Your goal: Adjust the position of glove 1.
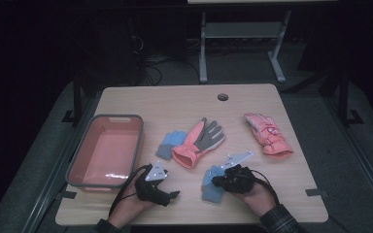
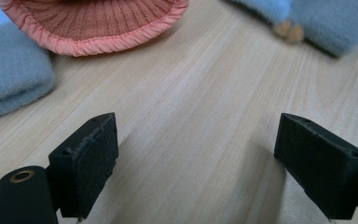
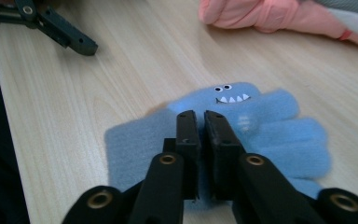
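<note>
Near the front edge of the table (image 1: 281, 194), right of centre, a small blue fleece glove (image 3: 261, 126) with a little toothy face lies flat, and the right gripper (image 3: 200, 122) sits on top of it with its jaws nearly together, a thin slit left between the pads; whether any fleece is pinched in that slit cannot be made out. Judging by this, the glove is being pinched up from its middle to be carried off, probably to the pink bin (image 1: 82, 160) at the left. Just beside it the left gripper (image 2: 196, 158) rests low over bare wood, jaws spread wide and holding nothing. Beyond lie a second blue glove (image 1: 171, 143) and a coral-and-grey glove (image 1: 199, 141) touching it, with another coral glove (image 1: 268, 133) well apart at the right; the left gripper stands between the held glove and the bin.
</note>
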Demonstrator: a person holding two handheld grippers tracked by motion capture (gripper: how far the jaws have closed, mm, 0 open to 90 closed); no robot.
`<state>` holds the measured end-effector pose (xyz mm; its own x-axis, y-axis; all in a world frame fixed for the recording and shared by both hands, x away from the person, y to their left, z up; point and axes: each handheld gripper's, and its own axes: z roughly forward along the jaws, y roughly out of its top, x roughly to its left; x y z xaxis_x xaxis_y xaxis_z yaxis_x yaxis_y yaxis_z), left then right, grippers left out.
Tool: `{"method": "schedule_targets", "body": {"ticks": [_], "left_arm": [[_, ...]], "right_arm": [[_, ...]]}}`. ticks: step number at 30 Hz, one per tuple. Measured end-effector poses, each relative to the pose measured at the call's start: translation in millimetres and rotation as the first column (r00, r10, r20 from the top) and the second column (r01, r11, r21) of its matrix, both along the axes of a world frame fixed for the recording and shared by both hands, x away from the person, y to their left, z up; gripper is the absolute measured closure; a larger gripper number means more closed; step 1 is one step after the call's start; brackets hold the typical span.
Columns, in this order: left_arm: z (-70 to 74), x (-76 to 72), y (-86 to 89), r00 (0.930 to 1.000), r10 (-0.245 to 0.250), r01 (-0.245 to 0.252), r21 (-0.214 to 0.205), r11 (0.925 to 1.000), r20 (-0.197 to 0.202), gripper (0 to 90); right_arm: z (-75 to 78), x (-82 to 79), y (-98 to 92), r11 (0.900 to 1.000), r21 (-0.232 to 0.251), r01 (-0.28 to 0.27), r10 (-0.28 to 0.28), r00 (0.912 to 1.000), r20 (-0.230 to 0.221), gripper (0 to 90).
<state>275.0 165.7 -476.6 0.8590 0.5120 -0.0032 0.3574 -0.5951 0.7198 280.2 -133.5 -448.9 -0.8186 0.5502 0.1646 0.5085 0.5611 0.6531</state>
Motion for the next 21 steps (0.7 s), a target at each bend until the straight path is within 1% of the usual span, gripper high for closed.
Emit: {"method": "schedule_targets", "body": {"ticks": [2, 3, 4, 5, 6, 7, 9, 10, 12, 13, 15, 17, 18, 21], "left_arm": [[0.0, 0.0, 0.0, 1.0000, 0.000, 0.000, 0.000, 1.0000, 0.000, 12.7], [0.0, 0.0, 0.0, 1.0000, 0.000, 0.000, 0.000, 1.0000, 0.000, 12.7], [0.0, 0.0, 0.0, 1.0000, 0.000, 0.000, 0.000, 1.0000, 0.000, 12.7], [0.0, 0.0, 0.0, 1.0000, 0.000, 0.000, 0.000, 1.0000, 0.000, 12.7], [0.2, 0.0, 0.1, 1.0000, 0.000, 0.000, 0.002, 1.0000, -0.001, 12.7], [0.1, -0.1, 0.0, 1.0000, 0.000, 0.000, 0.000, 1.0000, 0.000, 12.7], [0.1, -0.1, 0.0, 1.0000, 0.000, 0.000, 0.000, 1.0000, 0.000, 12.7], [0.1, 0.1, 0.2, 1.0000, -0.002, 0.002, 0.003, 1.0000, 0.002, 12.7], [0.0, 0.1, 0.1, 1.0000, -0.002, 0.002, 0.002, 1.0000, 0.002, 12.7], [0.0, 0.1, 0.1, 1.0000, -0.002, 0.002, 0.002, 1.0000, 0.002, 12.7], [0.1, 0.0, 0.2, 1.0000, -0.002, 0.002, 0.003, 1.0000, 0.001, 12.7], [0.5, -0.2, 0.3, 1.0000, -0.001, 0.001, 0.007, 1.0000, -0.001, 12.7], [0.5, -0.1, 0.4, 1.0000, -0.002, 0.002, 0.008, 1.0000, -0.001, 12.7], [0.2, 0.0, 0.3, 1.0000, -0.001, 0.001, 0.005, 1.0000, 0.001, 12.7]], "right_arm": [[0.3, -0.1, -0.1, 1.0000, -0.002, -0.001, 0.001, 0.9999, 0.011, 68.4], [1.8, -0.2, -1.7, 1.0000, 0.000, 0.004, -0.004, 0.9998, 0.018, 65.8], [3.8, -1.0, -3.6, 0.9998, 0.013, 0.015, -0.016, 0.9996, 0.022, 64.4], [5.7, -1.0, -6.7, 0.9997, 0.019, 0.015, -0.015, 0.9993, 0.035, 65.4], [8.0, -2.1, -10.0, 0.9994, 0.027, 0.022, -0.023, 0.9992, 0.032, 70.6], [8.9, -3.5, -13.9, 0.9993, 0.033, 0.018, -0.019, 0.9993, 0.034, 75.2], [9.3, -8.0, -20.4, 0.9997, 0.026, 0.005, -0.005, 0.9996, 0.028, 82.6], [8.3, -10.7, -23.0, 0.9998, 0.022, -0.003, 0.003, 0.9995, 0.031, 84.6], [6.1, -16.5, -25.6, 0.9998, 0.014, -0.014, 0.014, 0.9997, 0.021, 88.5], [3.8, -18.9, -25.8, 0.9997, 0.000, -0.026, 0.026, 0.9995, 0.018, 89.6], [0.2, -20.4, -24.2, 0.9989, -0.011, -0.046, 0.046, 0.9989, 0.007, 89.8], [-3.8, -22.3, -16.5, 0.9968, -0.025, -0.075, 0.075, 0.9971, -0.010, 89.9], [-3.8, -22.3, -16.5, 0.9968, -0.025, -0.075, 0.075, 0.9971, -0.010, 89.9], [-6.5, -23.0, -8.7, 0.9935, -0.034, -0.108, 0.108, 0.9941, -0.004, 89.9]]}}
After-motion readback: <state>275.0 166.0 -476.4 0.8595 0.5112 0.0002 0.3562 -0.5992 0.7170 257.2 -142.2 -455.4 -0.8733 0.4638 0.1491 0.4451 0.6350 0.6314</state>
